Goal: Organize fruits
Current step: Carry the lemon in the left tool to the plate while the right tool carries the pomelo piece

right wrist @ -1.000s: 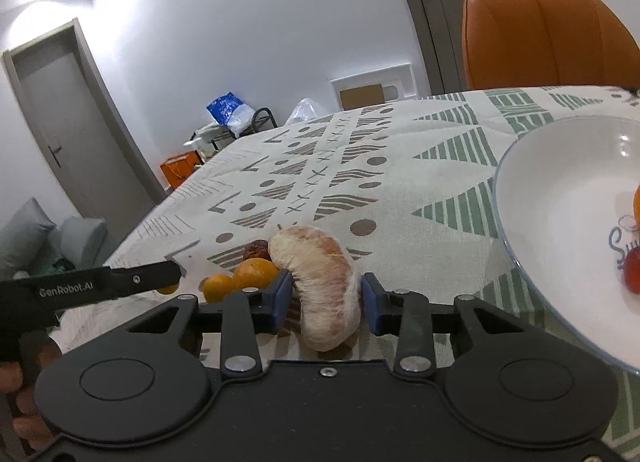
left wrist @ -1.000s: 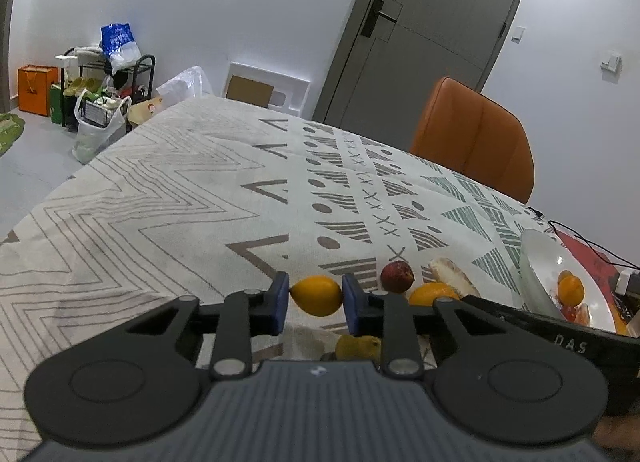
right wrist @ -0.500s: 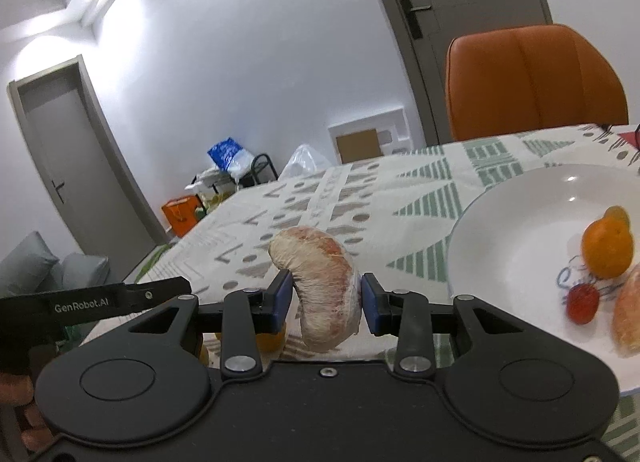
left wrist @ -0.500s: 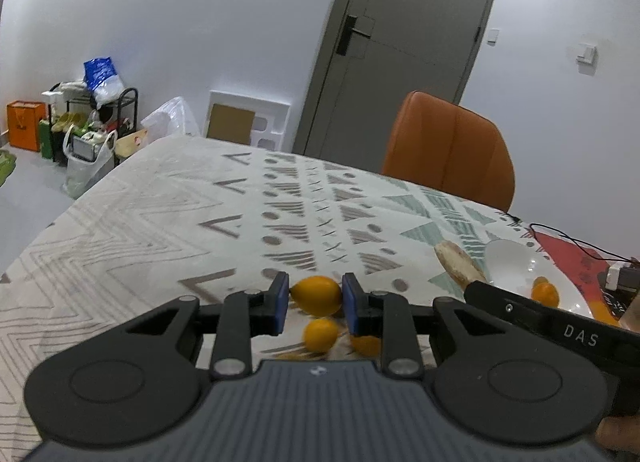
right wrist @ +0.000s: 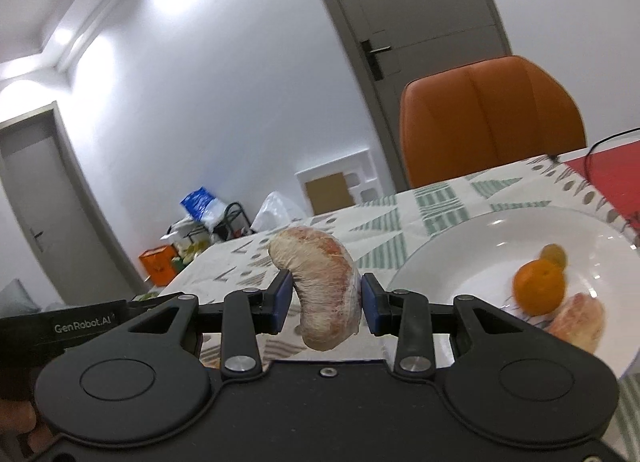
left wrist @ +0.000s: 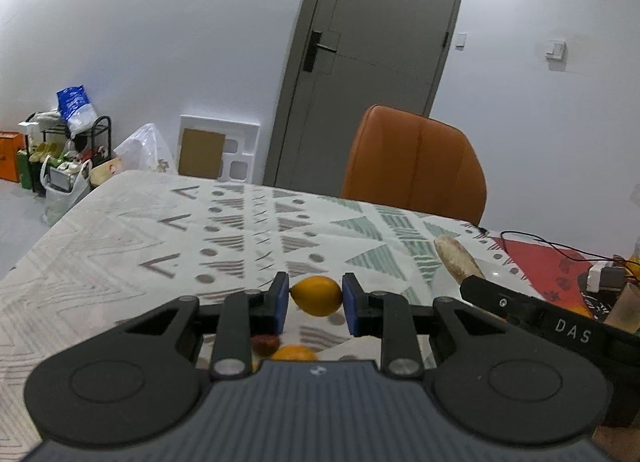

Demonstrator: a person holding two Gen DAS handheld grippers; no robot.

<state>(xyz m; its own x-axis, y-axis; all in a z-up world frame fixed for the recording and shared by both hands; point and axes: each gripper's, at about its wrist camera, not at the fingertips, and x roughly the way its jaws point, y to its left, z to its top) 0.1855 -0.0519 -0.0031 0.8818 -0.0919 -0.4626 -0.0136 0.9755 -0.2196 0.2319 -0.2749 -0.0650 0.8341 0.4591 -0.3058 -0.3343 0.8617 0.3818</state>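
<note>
Smooth oval lemon (left wrist: 316,295) pinched, fibrous curved pomelo segment (right wrist: 320,294) clamped — glossy white plate (right wrist: 460,238).

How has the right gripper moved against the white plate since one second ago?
Yes. The right gripper, shut on the pomelo segment, rose and pulled back: the white plate now lies lower and shows more.

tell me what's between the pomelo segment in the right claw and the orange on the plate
In the right wrist view, only bare white plate separates the pomelo segment, held in the right claw, from the orange.

"DAS", "GenRobot.AI" on hand-held grippers.
</note>
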